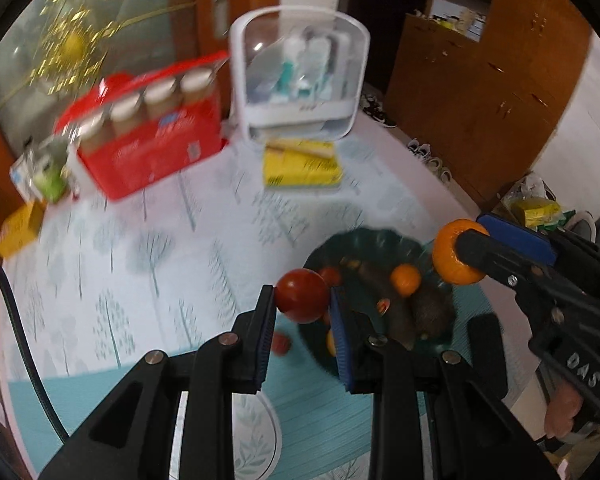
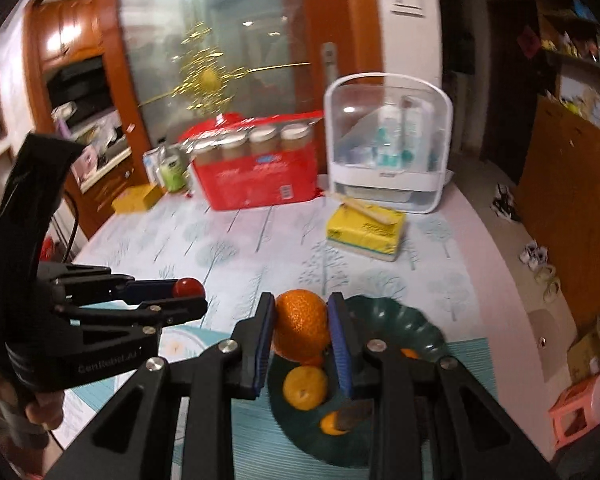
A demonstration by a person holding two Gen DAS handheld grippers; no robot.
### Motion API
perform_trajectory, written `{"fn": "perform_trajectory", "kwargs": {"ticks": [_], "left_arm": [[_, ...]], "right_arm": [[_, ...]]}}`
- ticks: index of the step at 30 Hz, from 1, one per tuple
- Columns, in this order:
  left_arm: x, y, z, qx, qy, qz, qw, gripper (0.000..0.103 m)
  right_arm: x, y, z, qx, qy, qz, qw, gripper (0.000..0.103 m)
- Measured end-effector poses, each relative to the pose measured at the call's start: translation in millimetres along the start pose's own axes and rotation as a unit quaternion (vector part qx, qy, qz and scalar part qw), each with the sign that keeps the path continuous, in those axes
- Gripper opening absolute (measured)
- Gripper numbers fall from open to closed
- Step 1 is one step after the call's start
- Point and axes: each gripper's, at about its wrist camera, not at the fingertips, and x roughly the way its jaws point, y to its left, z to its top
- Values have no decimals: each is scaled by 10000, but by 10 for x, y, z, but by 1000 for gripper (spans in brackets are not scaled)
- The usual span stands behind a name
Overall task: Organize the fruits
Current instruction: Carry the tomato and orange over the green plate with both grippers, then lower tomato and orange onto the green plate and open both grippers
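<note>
Smooth round tomato (image 1: 302, 295) in left gripper (image 1: 302, 304), dimpled orange (image 2: 301, 324) in right gripper (image 2: 301, 330).

I see a round red tomato (image 1: 302, 295) lifted clear of the table, pinched at its sides, and a dimpled orange mandarin (image 2: 301, 324) held the same way above the dark green scalloped plate (image 2: 400, 320). On that plate lie two smaller mandarins (image 2: 305, 387), some brown fruit (image 1: 430, 312), and another red tomato (image 1: 330, 276). One small tomato (image 1: 280, 344) sits beside the plate's rim.
</note>
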Motion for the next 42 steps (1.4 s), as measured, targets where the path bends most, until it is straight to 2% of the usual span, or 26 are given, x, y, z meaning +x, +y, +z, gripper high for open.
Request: {"fn": "perform_trajectory", "kwargs": {"ticks": [6,11,22,29,33,35,40,42], "left_arm": [[109,-260,360,247,88,-73,9996,25],[474,-418,390,364,328,-219,9986,25],[1601,-494,99,227,1366,-537,9889,25],[1995,-522,-51,292,1732,-598,9826,25],[2089,-537,-91,434,1817,-466,9813,26],[2113,-542,-118,474,1844,-428,9808,31],[2013,-544,-126,470,1712,-470,9830,63],[1944,-541,-117,544,1599,-366,9850,64]], "right_arm": [[-49,-396,354,262,54,-265,9993,27],[206,-677,425,594,337,-261,9973,28],[1257,-1000,-71,1149,1499,-322,9815,28],[1694,-1100,-327,1341,1949,-405,9708,28],[1802,-1119,-412,1279,2042,-460,9695,29],[1820,-1110,-404,1218,2038,-478,9702,29],[1821,-1105,-419,1233,2086,-438,9692,37],[1802,-1109,-437,1287,2096,-388,9685,38]]}}
